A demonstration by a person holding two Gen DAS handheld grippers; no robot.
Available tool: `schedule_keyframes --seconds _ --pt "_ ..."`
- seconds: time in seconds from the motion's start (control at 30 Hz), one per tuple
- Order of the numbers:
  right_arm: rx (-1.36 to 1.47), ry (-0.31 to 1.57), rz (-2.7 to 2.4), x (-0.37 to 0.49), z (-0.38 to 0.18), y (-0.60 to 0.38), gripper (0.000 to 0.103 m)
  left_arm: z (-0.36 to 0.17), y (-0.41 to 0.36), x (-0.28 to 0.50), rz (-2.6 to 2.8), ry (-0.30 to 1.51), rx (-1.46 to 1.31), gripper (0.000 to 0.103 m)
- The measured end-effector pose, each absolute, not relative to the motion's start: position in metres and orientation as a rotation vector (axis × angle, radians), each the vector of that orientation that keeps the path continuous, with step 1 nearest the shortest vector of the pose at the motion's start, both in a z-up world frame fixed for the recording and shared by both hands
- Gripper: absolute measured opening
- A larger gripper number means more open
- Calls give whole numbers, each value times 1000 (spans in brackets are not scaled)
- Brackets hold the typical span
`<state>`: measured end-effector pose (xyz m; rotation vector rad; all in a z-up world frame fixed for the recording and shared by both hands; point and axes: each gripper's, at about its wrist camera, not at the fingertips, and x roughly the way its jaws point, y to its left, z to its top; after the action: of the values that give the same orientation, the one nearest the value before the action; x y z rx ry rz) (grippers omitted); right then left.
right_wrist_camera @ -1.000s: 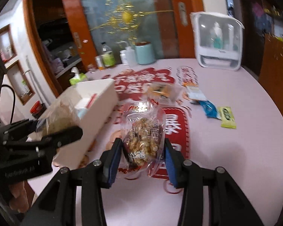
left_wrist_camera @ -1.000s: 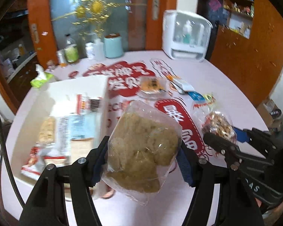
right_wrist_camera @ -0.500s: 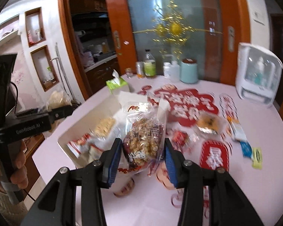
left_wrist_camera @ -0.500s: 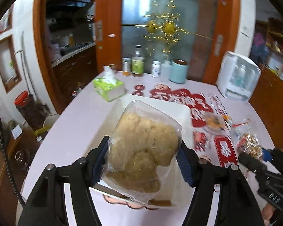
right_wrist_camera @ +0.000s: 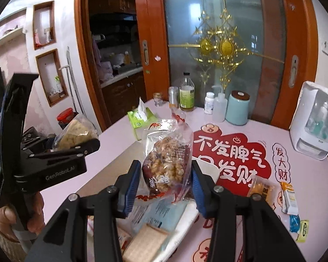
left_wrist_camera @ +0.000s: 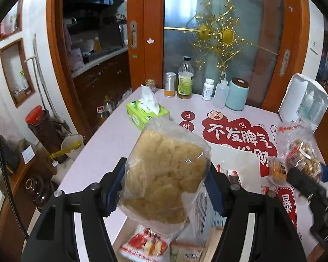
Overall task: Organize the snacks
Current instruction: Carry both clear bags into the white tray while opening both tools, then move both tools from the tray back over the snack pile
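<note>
My left gripper (left_wrist_camera: 165,187) is shut on a clear bag of pale crumbly cake (left_wrist_camera: 164,179) and holds it above the near end of the white box (left_wrist_camera: 236,163), which holds several wrapped snacks. My right gripper (right_wrist_camera: 166,187) is shut on a clear bag of walnut-and-date snacks (right_wrist_camera: 167,163), also above the white box (right_wrist_camera: 207,170). The left gripper with its cake bag (right_wrist_camera: 76,131) shows at the left of the right wrist view. The right gripper's bag (left_wrist_camera: 301,152) shows at the right of the left wrist view.
Loose snack packets (right_wrist_camera: 288,196) lie on the pink table (right_wrist_camera: 306,174) to the right. A green tissue box (left_wrist_camera: 144,113), bottles (left_wrist_camera: 185,78), a teal canister (left_wrist_camera: 237,95) and a white dispenser (right_wrist_camera: 317,120) stand at the back. The table's left edge drops to floor clutter.
Both grippers have risen and tilted up with their bags still held; the views now look toward the back of the table and the door, and the box sits lower in view.
</note>
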<state>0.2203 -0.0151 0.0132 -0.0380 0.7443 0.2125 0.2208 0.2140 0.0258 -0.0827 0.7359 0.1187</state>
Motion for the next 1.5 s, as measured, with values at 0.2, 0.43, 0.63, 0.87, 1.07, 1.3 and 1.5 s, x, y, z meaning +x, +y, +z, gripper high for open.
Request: schedule_keyframes --seconds 0.2,0.43,0.63,0.87,1.07,1.3,1.5 --pt "-73 822 191 246 -23 -10 48 -4 196 263 83 801 -47 67" --pt "-50 838 220 253 -45 -22 59 -33 188 287 101 847 -72 95" --pt "-56 828 209 245 -44 -34 59 -36 193 285 85 861 -125 95" --pt "-16 838 204 230 -40 -52 59 -22 179 268 78 846 -87 95" --pt "-16 828 208 205 -30 -54 59 0 158 241 52 808 -14 95" --pt "-20 786 216 157 -5 -58 59 38 129 194 6 751 58 95" --pt "-46 741 192 118 20 -73 59 66 101 162 -52 717 96 96"
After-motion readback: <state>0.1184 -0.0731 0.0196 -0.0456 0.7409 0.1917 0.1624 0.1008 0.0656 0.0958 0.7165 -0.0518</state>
